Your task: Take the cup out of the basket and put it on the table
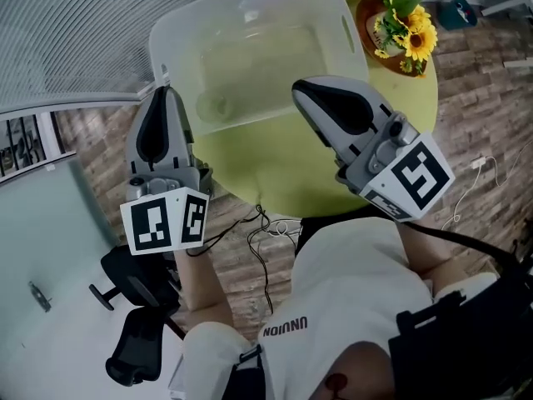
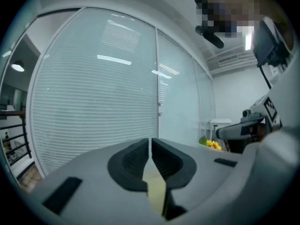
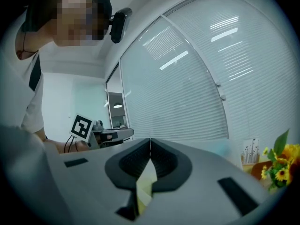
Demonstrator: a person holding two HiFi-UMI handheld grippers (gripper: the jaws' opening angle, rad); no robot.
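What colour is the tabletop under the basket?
Yellow-green; the tabletop shows best in the head view.

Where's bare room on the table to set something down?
Bare table lies between the basket and the near edge, between the left gripper and right gripper. The flowers crowd the far right; the basket covers the rest.

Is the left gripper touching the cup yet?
Apart. In the left gripper view the left gripper is shut on nothing, only windows ahead; the head view shows the cup inside the basket.
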